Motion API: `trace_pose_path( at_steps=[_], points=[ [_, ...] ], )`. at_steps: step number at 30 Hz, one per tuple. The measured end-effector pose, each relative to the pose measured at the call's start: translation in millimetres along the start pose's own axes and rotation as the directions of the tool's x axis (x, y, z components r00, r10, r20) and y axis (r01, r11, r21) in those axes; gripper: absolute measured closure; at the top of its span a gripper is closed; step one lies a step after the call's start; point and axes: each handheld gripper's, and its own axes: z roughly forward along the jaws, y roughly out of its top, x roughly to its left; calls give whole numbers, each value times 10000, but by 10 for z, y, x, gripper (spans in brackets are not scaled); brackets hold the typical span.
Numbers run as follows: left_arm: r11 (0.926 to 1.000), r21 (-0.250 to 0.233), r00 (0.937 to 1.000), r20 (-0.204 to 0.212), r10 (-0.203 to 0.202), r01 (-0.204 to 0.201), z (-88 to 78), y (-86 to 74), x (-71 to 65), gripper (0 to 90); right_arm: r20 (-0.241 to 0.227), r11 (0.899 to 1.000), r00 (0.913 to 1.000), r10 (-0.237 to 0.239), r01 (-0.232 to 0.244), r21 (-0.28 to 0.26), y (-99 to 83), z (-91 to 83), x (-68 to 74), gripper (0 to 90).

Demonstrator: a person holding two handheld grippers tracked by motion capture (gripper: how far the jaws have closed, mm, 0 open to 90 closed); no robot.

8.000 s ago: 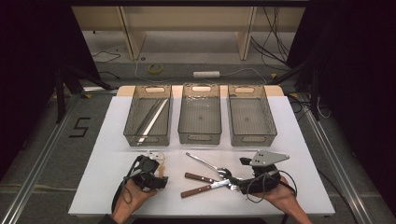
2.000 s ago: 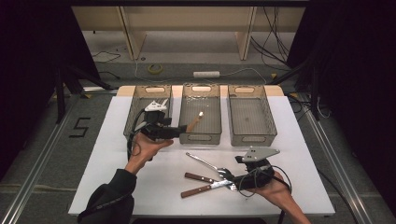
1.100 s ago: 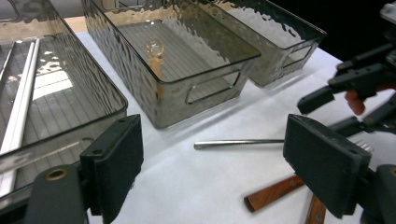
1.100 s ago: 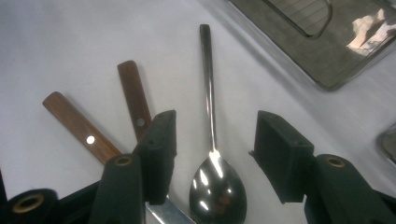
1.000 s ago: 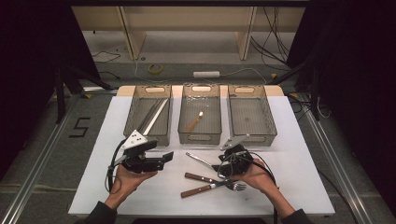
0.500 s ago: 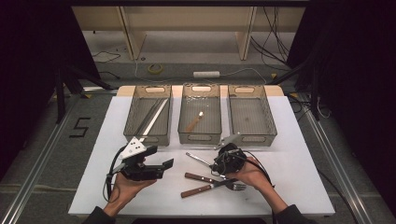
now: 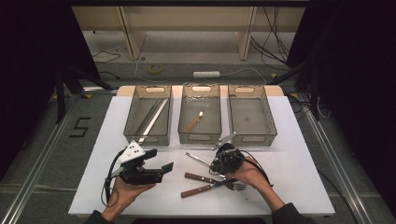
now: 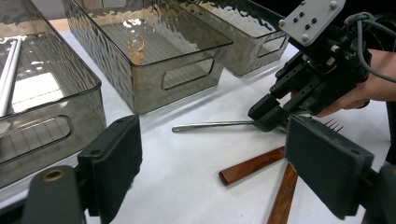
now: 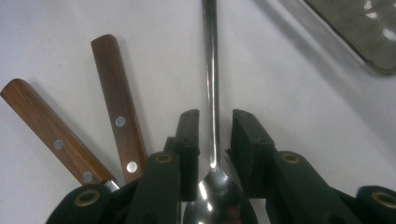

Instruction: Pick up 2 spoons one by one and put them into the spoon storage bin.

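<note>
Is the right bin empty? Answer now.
Yes, the right bin shows nothing but its bare ribbed floor in the high view.

Spoon (image 9: 214, 140) bowl cut off behind the tongs

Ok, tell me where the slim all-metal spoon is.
The slim all-metal spoon lies on the white table before the middle bin, between the right gripper fingers.

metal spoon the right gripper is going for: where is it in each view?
High view: metal spoon, centre of table, below the middle bin.
Left gripper view: handle lying level at mid-frame, bowl end under the right gripper.
Right gripper view: spoon runs up between the jaws.
Shared landmark: two wooden handles beside it.
</note>
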Motion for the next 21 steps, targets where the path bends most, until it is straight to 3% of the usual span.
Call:
trace_pose_path(
  at_steps=[13,21],
  points=[
    [9999,-29,9999,-37,123,-123,2,-13,-18,185,231,9990,9994,-265,256,361,31,50,47,846],
    [9998,22,9998,-39,211,-210,9,-18,-23,185,317,9975,9980,-541,525,474,56,51,68,861]
  ],
)
